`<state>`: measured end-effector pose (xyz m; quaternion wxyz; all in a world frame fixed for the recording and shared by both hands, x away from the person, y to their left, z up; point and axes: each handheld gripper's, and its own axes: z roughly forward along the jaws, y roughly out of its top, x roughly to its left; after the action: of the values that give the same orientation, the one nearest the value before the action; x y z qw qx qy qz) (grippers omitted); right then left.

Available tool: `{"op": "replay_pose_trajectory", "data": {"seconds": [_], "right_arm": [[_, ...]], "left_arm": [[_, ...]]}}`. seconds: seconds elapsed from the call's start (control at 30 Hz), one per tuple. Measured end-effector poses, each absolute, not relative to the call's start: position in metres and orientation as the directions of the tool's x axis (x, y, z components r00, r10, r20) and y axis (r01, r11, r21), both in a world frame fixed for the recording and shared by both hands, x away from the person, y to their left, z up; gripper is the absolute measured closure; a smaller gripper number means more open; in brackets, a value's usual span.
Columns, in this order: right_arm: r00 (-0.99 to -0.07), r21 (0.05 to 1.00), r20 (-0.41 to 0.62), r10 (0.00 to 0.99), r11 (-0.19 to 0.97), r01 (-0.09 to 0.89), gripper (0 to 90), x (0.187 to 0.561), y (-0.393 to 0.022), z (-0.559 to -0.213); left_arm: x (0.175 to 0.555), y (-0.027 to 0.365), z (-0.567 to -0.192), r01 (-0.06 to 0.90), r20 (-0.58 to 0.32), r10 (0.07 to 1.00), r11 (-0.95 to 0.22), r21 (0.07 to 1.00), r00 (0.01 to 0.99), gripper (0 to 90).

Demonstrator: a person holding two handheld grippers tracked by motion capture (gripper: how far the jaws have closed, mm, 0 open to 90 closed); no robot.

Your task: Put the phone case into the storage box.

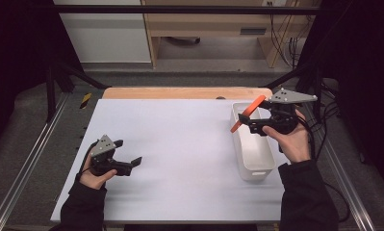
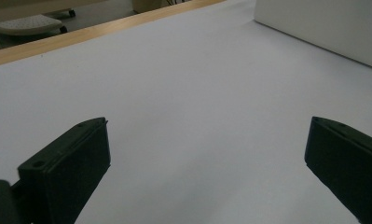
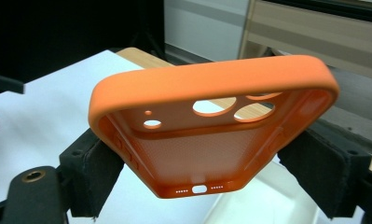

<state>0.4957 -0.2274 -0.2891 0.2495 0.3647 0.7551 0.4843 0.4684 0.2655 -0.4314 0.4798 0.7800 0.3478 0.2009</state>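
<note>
While our left gripper [image 1: 132, 163] rests spread, our right gripper [image 1: 251, 119] pinches the orange silicone phone case [image 3: 207, 126] clear above the white plastic bin [image 1: 252, 159].

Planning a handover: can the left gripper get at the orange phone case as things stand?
Probably yes. The left gripper is open with nothing between its jaws, and bare table lies between it and the phone case, which the right gripper holds above the white bin.
</note>
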Motion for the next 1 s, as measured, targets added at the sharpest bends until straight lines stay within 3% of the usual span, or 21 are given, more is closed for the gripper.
{"op": "replay_pose_trajectory", "data": {"seconds": [1.0], "right_arm": [[-0.42, 0.904, -0.035, 0.907, 0.207, 0.373, 16.1, 0.539, -0.234, -0.3]], "left_arm": [[0.469, 0.266, -0.434, 0.337, -0.009, 0.731, -0.304, 0.891, 0.683, 0.0]]}}
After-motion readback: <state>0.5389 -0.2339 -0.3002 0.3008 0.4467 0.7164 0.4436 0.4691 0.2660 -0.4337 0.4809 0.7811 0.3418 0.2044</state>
